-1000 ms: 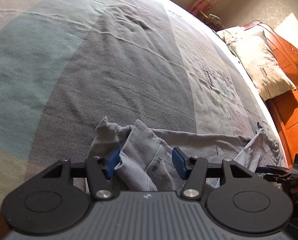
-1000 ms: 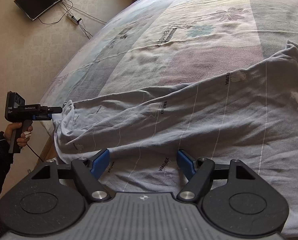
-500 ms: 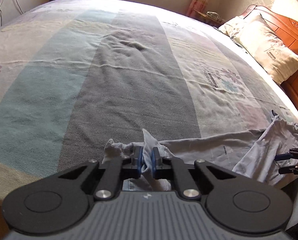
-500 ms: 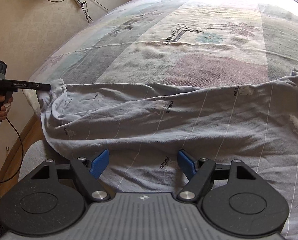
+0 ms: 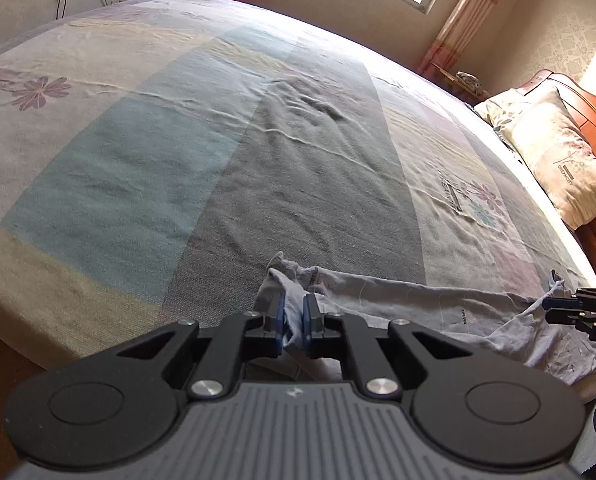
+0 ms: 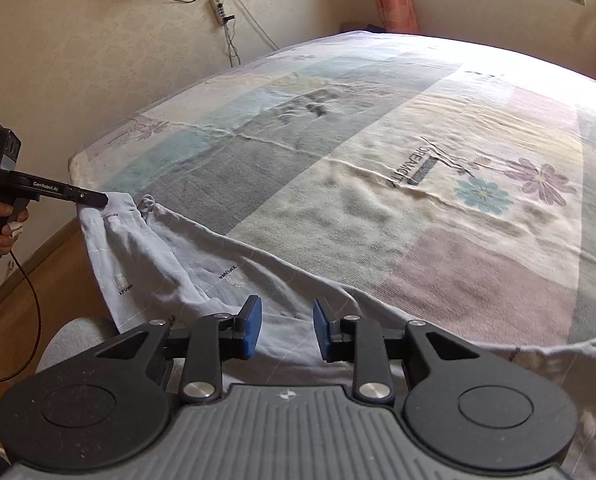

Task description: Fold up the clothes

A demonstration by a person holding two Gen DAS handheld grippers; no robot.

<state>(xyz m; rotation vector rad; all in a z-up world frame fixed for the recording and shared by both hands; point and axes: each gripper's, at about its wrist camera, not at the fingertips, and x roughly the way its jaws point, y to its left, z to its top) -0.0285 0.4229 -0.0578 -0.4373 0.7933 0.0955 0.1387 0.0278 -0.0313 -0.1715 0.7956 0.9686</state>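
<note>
The left gripper [image 5: 293, 322] pinches a bunched corner of the grey garment [image 6: 186, 264] at the bed [image 5: 298, 160] edge; the right gripper [image 6: 286, 330] gapes over it, its lower part hidden

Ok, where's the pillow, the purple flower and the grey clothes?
pillow [image 5: 557, 160], left wrist view, its front face.
purple flower [image 6: 539, 176], right wrist view, its middle.
grey clothes [image 6: 170, 264], right wrist view, the hanging part.

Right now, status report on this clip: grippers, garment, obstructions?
Left gripper shut on grey garment corner. Right gripper open, over the cloth, gripping nothing. Garment stretched along the bed edge, part hanging off. Nothing in the way.
</note>
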